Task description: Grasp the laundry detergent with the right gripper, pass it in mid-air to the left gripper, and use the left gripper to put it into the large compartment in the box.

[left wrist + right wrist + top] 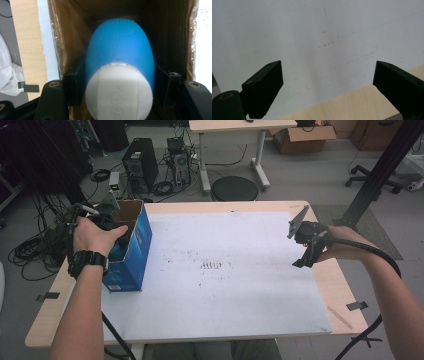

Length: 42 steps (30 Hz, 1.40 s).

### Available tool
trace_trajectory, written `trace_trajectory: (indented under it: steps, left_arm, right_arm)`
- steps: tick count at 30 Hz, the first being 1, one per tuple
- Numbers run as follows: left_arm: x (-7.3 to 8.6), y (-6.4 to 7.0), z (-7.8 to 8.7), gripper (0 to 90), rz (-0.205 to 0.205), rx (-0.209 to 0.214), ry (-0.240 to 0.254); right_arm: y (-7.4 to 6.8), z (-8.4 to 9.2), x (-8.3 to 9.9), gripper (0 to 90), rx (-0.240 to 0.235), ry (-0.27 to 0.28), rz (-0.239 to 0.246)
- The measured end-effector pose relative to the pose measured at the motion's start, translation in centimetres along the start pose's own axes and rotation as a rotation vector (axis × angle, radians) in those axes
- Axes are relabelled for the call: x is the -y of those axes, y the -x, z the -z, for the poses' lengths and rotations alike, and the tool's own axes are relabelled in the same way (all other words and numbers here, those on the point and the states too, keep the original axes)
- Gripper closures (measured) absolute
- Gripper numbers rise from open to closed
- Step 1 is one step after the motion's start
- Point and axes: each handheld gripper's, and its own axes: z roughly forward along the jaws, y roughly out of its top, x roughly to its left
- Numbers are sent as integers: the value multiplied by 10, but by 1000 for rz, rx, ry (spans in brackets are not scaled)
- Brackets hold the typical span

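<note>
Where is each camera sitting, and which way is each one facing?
High view: above the person's side, looking forward and down at the table; both forearms, left gripper and right gripper show.
Left gripper view: rides the left gripper, looking into the box; its jaws clamp a blue and white bottle.
Right gripper view: rides the right gripper, looking down at the white mat; open jaws.
Shared: high and left views show the box.

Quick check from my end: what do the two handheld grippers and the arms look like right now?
Both grippers, left gripper and right gripper, have black blocky jaws with brass-coloured pivot screws. The right one carries a grey three-cornered plate and a thick black cable. Bare forearms; black wristwatch on the left.
</note>
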Motion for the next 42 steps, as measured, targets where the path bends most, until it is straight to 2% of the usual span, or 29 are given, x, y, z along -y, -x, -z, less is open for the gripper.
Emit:
trace_trajectory:
  steps: [8, 11, 17, 22, 28, 32, 36, 37, 38, 39, 41, 42]
  left_arm:
    - [-2, 4, 2, 374, -13, 19, -16]
    - [-2, 5, 6, 371, -14, 13, -10]
    - [-1, 4, 23, 332, -23, -4, 15]
    - [-1, 5, 42, 318, -47, -12, 30]
    - [0, 16, 63, 302, -105, -6, 67]
    - [1, 33, 71, 290, -179, -6, 82]
    - [1, 51, 71, 272, -251, 13, 95]
    - [1, 57, 70, 266, -277, 21, 101]
    - [1, 61, 68, 261, -286, 27, 101]
    - [0, 69, 64, 246, -321, 37, 97]
    - [0, 78, 60, 233, -350, 53, 94]
    - [1, 84, 58, 220, -381, 55, 104]
  right_arm:
    - [-2, 2, 2, 92, 0, 0, -1]
    - [-2, 3, 3, 92, 1, 1, -1]
    - [-3, 7, 3, 92, 1, 10, -3]
    - [-4, 9, 2, 92, 2, 16, -2]
    - [-4, 11, -2, 92, 1, 20, 4]
    - [-3, 12, -4, 92, 3, 20, 6]
    - [-3, 12, -6, 92, 5, 20, 6]
    - [-3, 12, -7, 92, 3, 18, 6]
    - [-3, 12, -7, 92, 2, 21, 5]
    - [-3, 12, -7, 92, 3, 21, 4]
    - [-4, 12, -8, 92, 2, 24, 5]
    - [-5, 12, -9, 92, 2, 25, 6]
